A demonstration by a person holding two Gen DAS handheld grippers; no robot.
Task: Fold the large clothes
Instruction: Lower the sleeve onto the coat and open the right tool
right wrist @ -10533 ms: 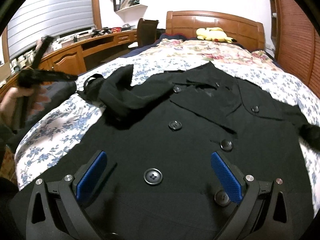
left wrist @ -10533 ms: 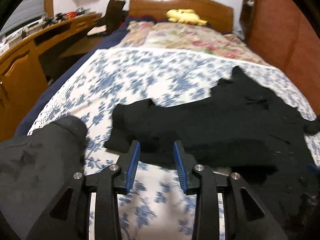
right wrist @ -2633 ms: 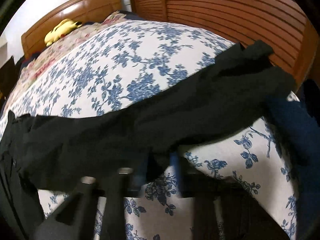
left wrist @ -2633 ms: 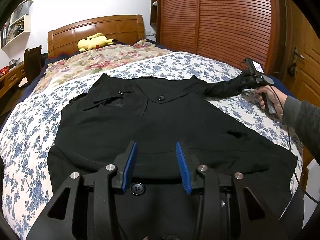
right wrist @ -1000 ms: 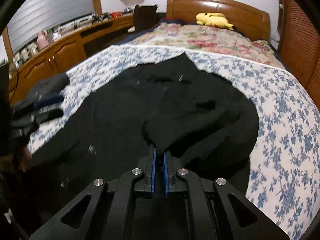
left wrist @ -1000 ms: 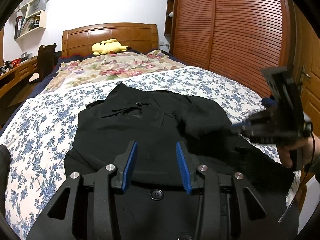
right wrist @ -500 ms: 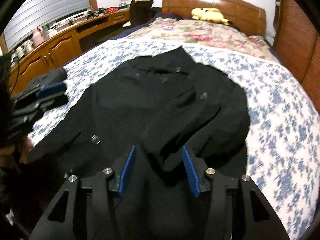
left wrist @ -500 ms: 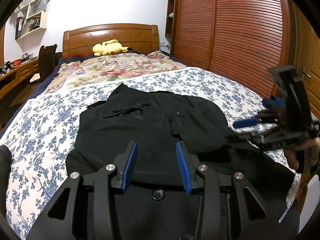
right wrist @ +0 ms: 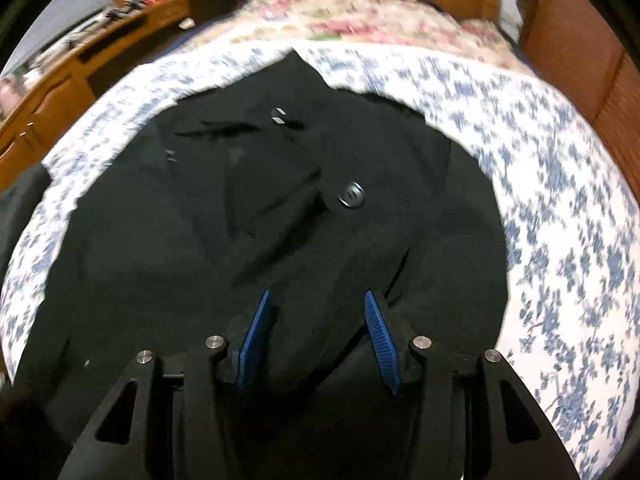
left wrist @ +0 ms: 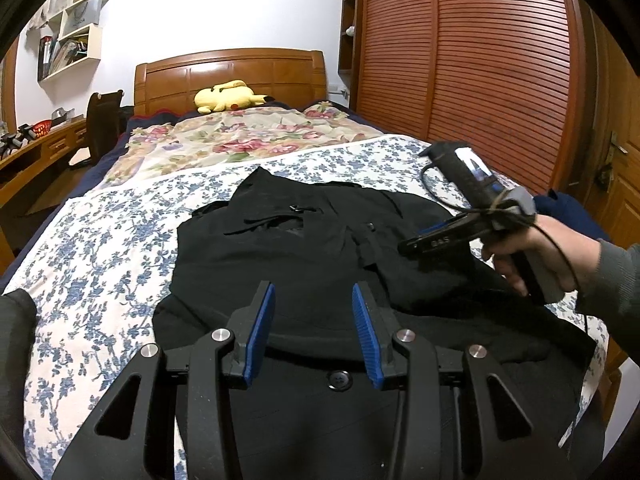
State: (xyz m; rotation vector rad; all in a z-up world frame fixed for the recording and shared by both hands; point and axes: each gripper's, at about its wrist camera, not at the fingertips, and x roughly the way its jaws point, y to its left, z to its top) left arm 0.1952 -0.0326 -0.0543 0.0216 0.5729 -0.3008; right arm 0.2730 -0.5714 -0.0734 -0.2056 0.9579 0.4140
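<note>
Lying buttons-up on the bed with the blue-flowered white cover [left wrist: 92, 248], the black woollen buttoned coat [left wrist: 288, 248] runs its long axis from the collar, nearest the wooden headboard [left wrist: 230, 76], down to the hem at the near edge, right under both cameras. The right sleeve looks already laid across the chest (a thick dark ridge in the right wrist view).

The left hand-held gripper [left wrist: 313, 330] hangs over the hem by a round black button [left wrist: 339, 380], its blue pads parted and nothing between them. The right hand-held gripper [right wrist: 318, 344] is also released: its blue pads stand apart above the folded cloth, with no fabric visibly pinched, though that view is smeared and contact is hard to judge. In the left wrist view it is carried by a hand [left wrist: 536, 256] over the coat's right flank.

The coming move, I judge, turns on which side still lies flat: the coat's left half lies broad and unfolded on the left gripper's side, so that arm is the nearer one, and the fold would run across the long axis, not along it.
</note>
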